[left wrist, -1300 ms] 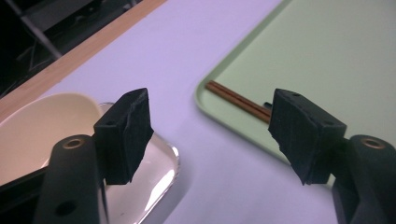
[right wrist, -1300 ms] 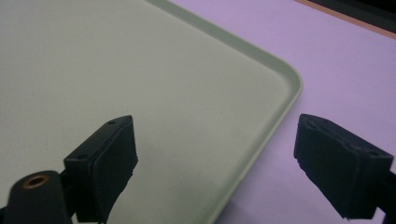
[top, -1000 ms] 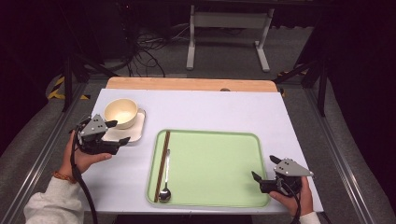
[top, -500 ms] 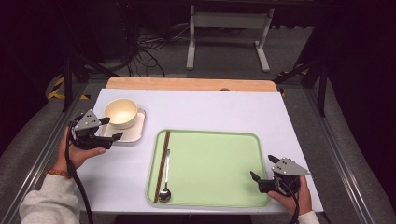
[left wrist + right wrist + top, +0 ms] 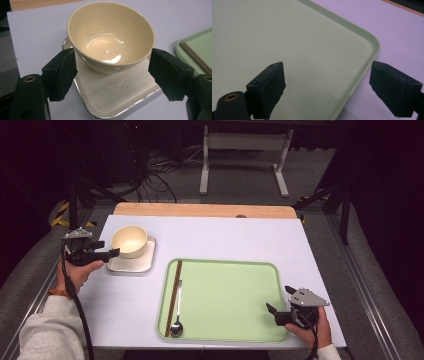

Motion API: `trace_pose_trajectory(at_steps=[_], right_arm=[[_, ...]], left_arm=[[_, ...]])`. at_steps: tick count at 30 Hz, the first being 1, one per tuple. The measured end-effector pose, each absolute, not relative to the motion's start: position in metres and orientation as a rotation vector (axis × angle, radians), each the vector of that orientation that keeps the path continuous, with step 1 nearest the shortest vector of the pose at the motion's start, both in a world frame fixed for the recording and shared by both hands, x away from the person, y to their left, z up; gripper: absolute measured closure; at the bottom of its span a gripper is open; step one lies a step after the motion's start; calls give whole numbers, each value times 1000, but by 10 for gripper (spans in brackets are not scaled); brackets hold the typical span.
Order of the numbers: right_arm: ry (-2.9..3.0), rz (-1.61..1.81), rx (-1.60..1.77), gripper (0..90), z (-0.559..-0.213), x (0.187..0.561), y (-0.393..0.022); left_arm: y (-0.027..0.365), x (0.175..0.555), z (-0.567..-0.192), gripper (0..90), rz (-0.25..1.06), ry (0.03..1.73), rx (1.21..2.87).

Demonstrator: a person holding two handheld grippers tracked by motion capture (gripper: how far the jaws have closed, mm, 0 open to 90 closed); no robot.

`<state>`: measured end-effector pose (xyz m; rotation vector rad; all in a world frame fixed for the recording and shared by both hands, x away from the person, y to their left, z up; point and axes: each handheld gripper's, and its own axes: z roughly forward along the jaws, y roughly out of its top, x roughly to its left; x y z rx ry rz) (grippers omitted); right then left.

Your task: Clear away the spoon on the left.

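A cream bowl [image 5: 129, 240] [image 5: 110, 35] stands empty on a small white square plate [image 5: 131, 265] [image 5: 117, 97] at the table's left. My left gripper [image 5: 107, 248] [image 5: 112, 72] points at the bowl from the left. Its jaws are open and have just been opening a little, and the bowl sits just past the pads [image 5: 62, 72], untouched. My right gripper [image 5: 280, 302] [image 5: 327, 82] is open at the near right corner of the green tray [image 5: 225, 262] [image 5: 367, 40], straddling the rim with nothing held.
Brown chopsticks [image 5: 175, 290] [image 5: 197, 58] and a metal spoon [image 5: 177, 317] lie along the tray's left side. The white tabletop [image 5: 225, 235] ends in a wooden strip [image 5: 200, 210] at the far edge. Dark floor, cables and a metal stand lie beyond.
My left gripper has drawn back to the left, away from the plate's near corner, and now sits level with the bowl's left side. The right gripper has not moved.
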<state>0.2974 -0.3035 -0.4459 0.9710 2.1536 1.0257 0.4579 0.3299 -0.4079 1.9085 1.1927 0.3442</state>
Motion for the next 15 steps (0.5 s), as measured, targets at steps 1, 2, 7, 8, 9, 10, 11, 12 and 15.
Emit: trace_pose_trajectory(at_steps=[1, 2, 7, 8, 9, 10, 11, 12, 15], right_arm=[[2155, 1026, 971, 136, -446, 298, -304], [2158, 1024, 972, 136, -447, 298, -304], [2172, 1022, 967, 136, -449, 299, -301], [2182, 1015, 960, 136, -450, 298, -301], [2182, 1015, 960, 136, -450, 298, -301], [2182, 1015, 961, 136, -451, 298, -302], [2182, 1018, 965, 136, -451, 298, -302], [2179, 1019, 970, 136, -451, 298, -303], [2171, 1026, 981, 136, -451, 298, -306]], left_arm=[[331, 462, -410, 229, 331, 1211, 1902], [330, 465, -412, 231, 326, 1229, 1895], [332, 488, -417, 240, 276, 1366, 1866], [332, 492, -418, 255, 262, 1381, 1854], [332, 495, -418, 255, 247, 1395, 1840], [331, 499, -419, 262, 265, 1410, 1845], [329, 502, -420, 269, 259, 1436, 1851], [326, 506, -422, 275, 244, 1447, 1864], [319, 514, -427, 300, 234, 1464, 1879]])
